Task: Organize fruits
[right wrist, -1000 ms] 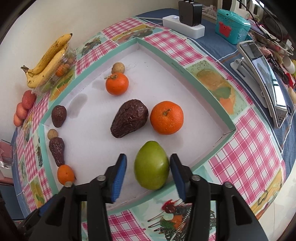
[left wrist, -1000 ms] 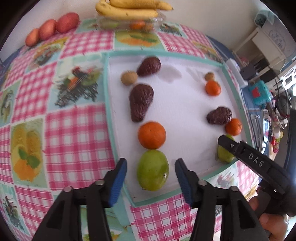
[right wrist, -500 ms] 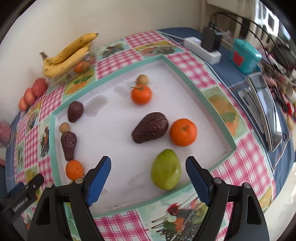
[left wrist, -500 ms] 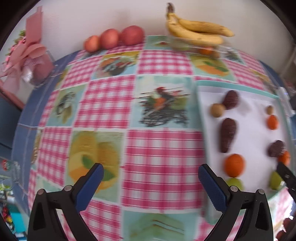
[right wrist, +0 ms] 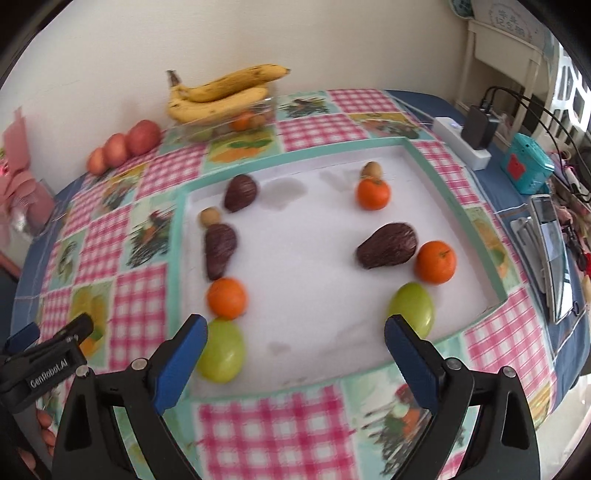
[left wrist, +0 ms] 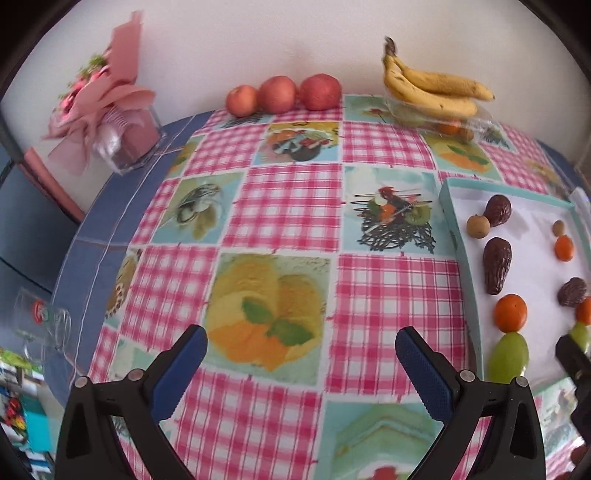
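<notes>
Green, smooth mango (right wrist: 411, 308) near the tray's (right wrist: 491, 258) front edge looks firm but slippery, best gripped across its belly by the spread-jawed right gripper (right wrist: 293, 352).

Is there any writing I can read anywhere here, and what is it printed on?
"GenRobot.AI": on the black arm of the left claw, seen from the right wrist.
Too small to read: characters on the round plaque on the white shelf.
Too blurred to read: the red badge on the drinking glass, seen from the left wrist.
</notes>
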